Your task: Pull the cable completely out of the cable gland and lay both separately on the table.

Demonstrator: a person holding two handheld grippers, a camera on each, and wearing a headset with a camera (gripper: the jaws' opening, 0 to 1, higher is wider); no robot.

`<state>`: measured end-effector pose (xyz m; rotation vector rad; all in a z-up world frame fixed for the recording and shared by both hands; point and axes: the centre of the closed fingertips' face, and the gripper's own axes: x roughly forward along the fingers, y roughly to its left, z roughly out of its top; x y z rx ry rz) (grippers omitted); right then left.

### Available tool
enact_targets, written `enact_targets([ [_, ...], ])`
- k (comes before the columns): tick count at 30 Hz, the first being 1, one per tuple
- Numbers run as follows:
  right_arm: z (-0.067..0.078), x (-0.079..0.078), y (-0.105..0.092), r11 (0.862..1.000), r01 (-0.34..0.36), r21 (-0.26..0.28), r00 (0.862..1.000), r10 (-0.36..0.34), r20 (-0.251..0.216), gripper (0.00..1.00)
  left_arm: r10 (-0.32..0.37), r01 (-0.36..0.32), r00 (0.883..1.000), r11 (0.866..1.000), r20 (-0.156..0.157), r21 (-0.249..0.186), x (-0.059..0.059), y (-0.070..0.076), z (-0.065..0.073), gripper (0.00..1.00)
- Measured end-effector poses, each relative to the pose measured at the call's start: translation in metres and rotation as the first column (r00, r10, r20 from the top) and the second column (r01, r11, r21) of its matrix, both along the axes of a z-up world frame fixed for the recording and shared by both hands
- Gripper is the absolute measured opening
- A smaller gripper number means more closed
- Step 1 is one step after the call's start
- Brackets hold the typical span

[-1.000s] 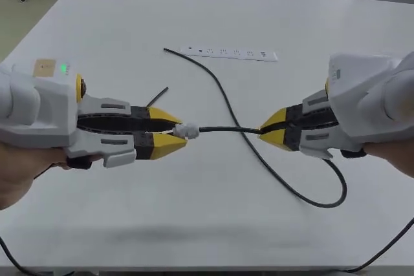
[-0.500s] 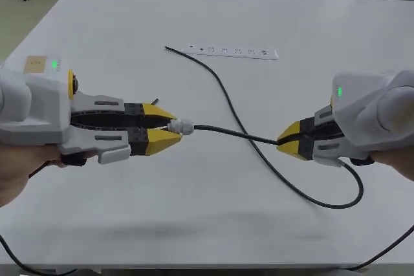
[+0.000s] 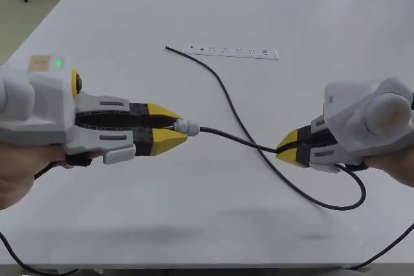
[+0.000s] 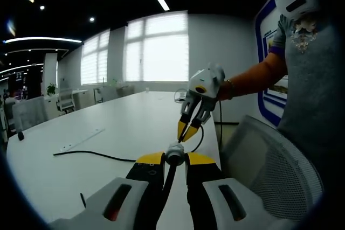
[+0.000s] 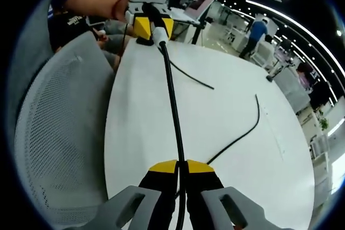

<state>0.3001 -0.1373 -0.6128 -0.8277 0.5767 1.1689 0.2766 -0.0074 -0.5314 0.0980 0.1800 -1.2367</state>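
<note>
Over the table (image 3: 194, 218), the right gripper (image 3: 280, 152) has drawn farther from the left gripper (image 3: 180, 127) than a second ago, baring more cable (image 3: 226, 136). Right jaws clamp the cable. Left jaws pinch the gland (image 3: 189, 128), which is still threaded on it.

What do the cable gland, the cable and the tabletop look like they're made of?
Cable gland: probably moulded plastic, light grey-white and smooth. Cable: black rubbery or PVC sheath, matt; it bends in loose curves. Table: smooth white laminate-like top with a soft sheen; core can't be told.
</note>
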Motion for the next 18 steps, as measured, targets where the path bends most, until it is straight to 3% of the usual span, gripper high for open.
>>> enact_targets([
  [5, -0.004, 0.004, -0.004, 0.999, 0.005, -0.031, 1.0, -0.005, 0.01, 0.0, 0.012, -0.012, 1.0, 1.0, -0.005, 0.009, 0.002, 0.0, -0.004, 0.15],
  [7, -0.004, 0.005, -0.005, 0.999, 0.018, -0.032, 1.0, -0.017, 0.006, 0.06, 0.018, -0.018, 1.0, 1.0, -0.006, 0.008, 0.003, 0.0, -0.005, 0.15],
  [9, 0.0, 0.001, 0.002, 0.999, 0.04, 0.023, 0.999, -0.039, -0.028, 0.18, 0.021, -0.021, 1.0, 1.0, -0.005, 0.008, 0.003, 0.0, -0.005, 0.15],
  [10, 0.005, -0.004, 0.007, 0.998, 0.044, 0.055, 0.998, -0.041, -0.054, 0.18, 0.025, -0.025, 1.0, 1.0, -0.004, 0.003, 0.004, 0.0, -0.004, 0.15],
  [14, 0.033, -0.005, 0.025, 0.99, 0.024, 0.138, 1.0, -0.026, 0.011, 0.19, 0.034, -0.034, 0.999, 0.999, 0.001, 0.011, 0.007, -0.001, -0.004, 0.15],
  [18, 0.07, -0.008, 0.049, 0.961, 0.011, 0.275, 0.999, -0.021, 0.031, 0.19, 0.031, -0.03, 1.0, 0.999, -0.001, 0.016, 0.007, -0.002, -0.006, 0.15],
])
